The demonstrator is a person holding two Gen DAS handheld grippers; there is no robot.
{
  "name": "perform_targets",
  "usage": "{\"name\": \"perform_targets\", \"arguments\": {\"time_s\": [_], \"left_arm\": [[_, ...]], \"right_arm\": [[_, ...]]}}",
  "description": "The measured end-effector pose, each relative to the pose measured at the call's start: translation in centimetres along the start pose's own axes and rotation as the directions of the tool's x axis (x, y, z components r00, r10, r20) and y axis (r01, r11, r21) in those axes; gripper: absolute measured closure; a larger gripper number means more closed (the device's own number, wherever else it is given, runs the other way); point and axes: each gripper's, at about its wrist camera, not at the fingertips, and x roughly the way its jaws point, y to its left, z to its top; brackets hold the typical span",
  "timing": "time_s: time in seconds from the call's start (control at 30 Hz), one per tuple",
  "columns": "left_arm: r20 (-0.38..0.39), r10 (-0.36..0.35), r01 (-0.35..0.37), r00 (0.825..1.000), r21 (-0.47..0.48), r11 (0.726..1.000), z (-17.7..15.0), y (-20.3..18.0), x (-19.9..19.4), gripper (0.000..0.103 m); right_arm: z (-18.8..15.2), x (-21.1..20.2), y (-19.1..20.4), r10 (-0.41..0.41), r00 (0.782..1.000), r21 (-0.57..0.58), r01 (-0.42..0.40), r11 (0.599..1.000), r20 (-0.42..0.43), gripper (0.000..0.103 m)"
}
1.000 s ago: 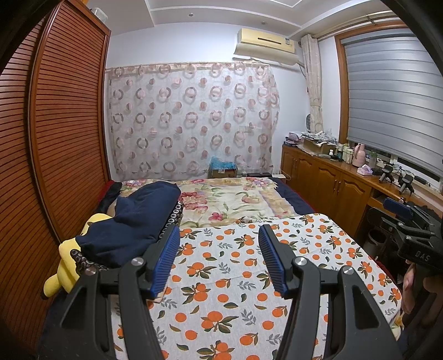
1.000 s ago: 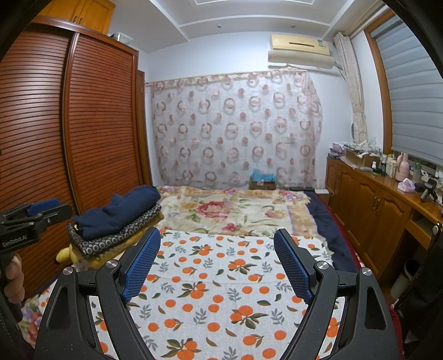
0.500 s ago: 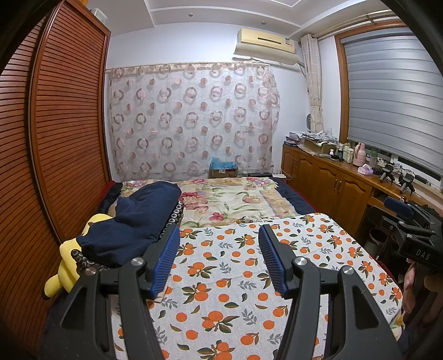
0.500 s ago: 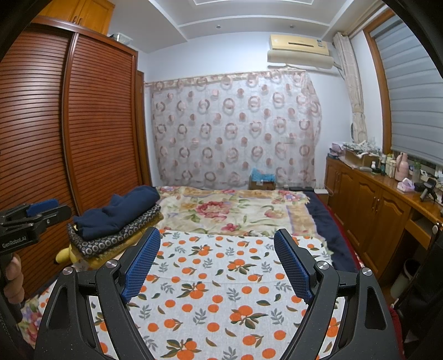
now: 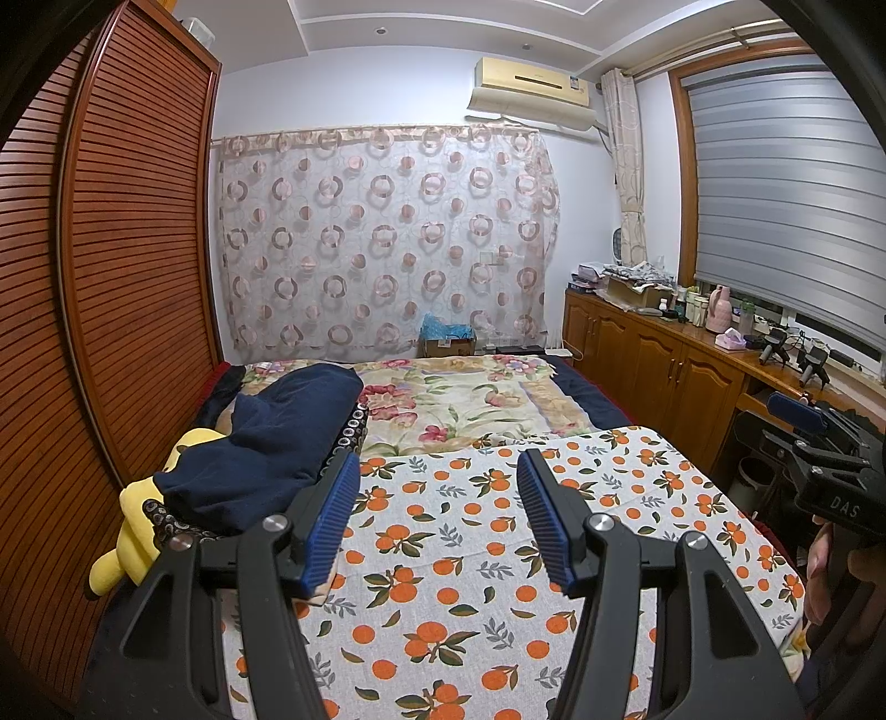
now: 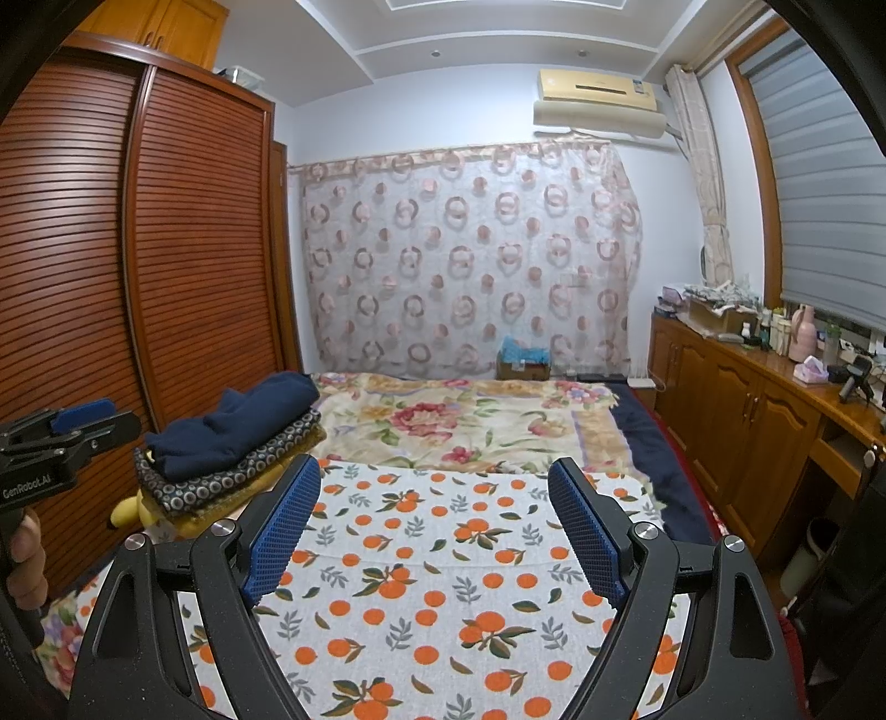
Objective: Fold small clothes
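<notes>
Both the left gripper (image 5: 437, 471) and the right gripper (image 6: 434, 476) hang released and empty over the orange-print sheet (image 6: 443, 581) — a pile of folded clothes (image 6: 232, 448) sits at its left edge.

Both views evenly lit, soft indoor light from above; recessed ceiling spots (image 5: 380, 30) glow faintly. Sharp throughout, no motion blur. Strong fisheye bending: wardrobe (image 5: 127, 249) bows at left, blind (image 5: 786, 194) curves at right. Black vignette in all corners. Soft shadows under the gripper arms low in frame. Mild sheen on cabinet top (image 6: 786, 365).
</notes>
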Motion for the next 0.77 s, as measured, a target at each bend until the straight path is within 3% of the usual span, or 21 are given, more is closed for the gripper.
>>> {"name": "perform_targets", "arguments": {"time_s": [0.77], "left_arm": [[0.000,0.002,-0.002,1.000,0.002,1.000,-0.16,0.03,0.02,0.044]], "right_arm": [[0.04,-0.03,0.04,0.000,1.000,0.001,0.000,1.000,0.000,0.016]]}}
